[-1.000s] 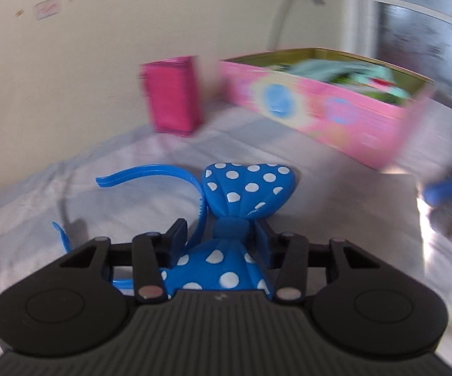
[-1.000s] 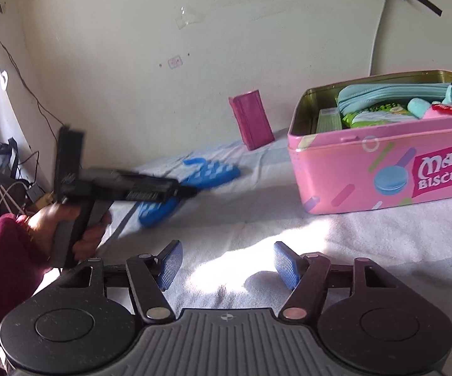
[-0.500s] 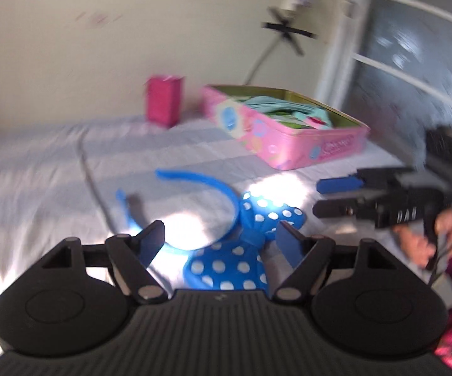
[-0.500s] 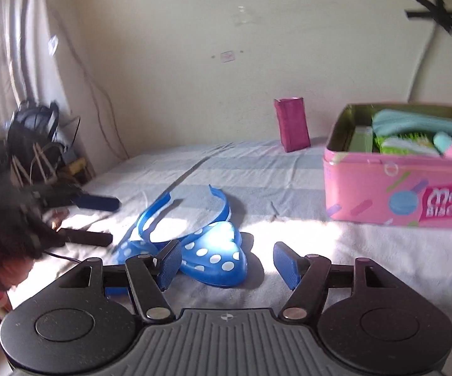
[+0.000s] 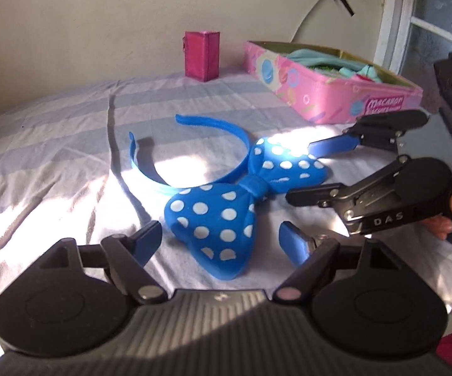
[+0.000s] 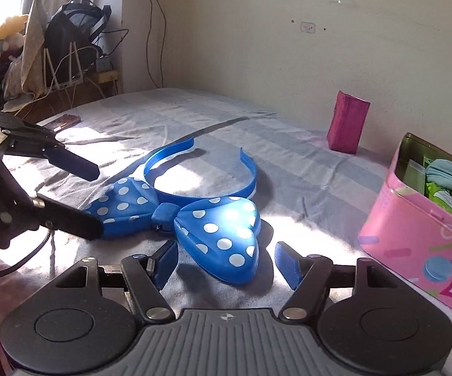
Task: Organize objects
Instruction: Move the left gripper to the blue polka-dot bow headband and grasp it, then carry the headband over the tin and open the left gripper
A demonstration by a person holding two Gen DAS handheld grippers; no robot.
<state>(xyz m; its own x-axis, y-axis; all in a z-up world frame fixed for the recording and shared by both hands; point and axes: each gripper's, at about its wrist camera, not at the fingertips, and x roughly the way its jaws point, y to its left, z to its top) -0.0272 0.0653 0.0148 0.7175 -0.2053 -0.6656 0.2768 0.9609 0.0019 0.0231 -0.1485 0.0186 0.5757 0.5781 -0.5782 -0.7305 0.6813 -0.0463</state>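
A blue headband with a white-dotted bow [image 5: 213,216] [image 6: 219,225] lies flat on the striped bed sheet. My left gripper [image 5: 221,235] is just in front of one bow lobe. Its jaws are opening, the lobe's tip lies between the fingers, and the pads do not touch it. My right gripper [image 6: 226,258] faces the other lobe from the opposite side, open, with that lobe's edge between its fingers untouched. Each gripper shows in the other's view: the right gripper [image 5: 317,172] and the left gripper [image 6: 85,194]. A pink biscuit tin [image 5: 320,94] [image 6: 414,235] stands open and filled.
A small magenta box [image 5: 201,54] [image 6: 347,125] stands upright by the wall. A dark flat object [image 6: 64,121] lies at the bed's far left edge, with bags and cables [image 6: 69,40] beyond it. A window frame [image 5: 395,15] rises behind the tin.
My left gripper has let go of the bow, opened wide and drawn back; the headband now rests on the sheet. My right gripper has swung round to face the bow.
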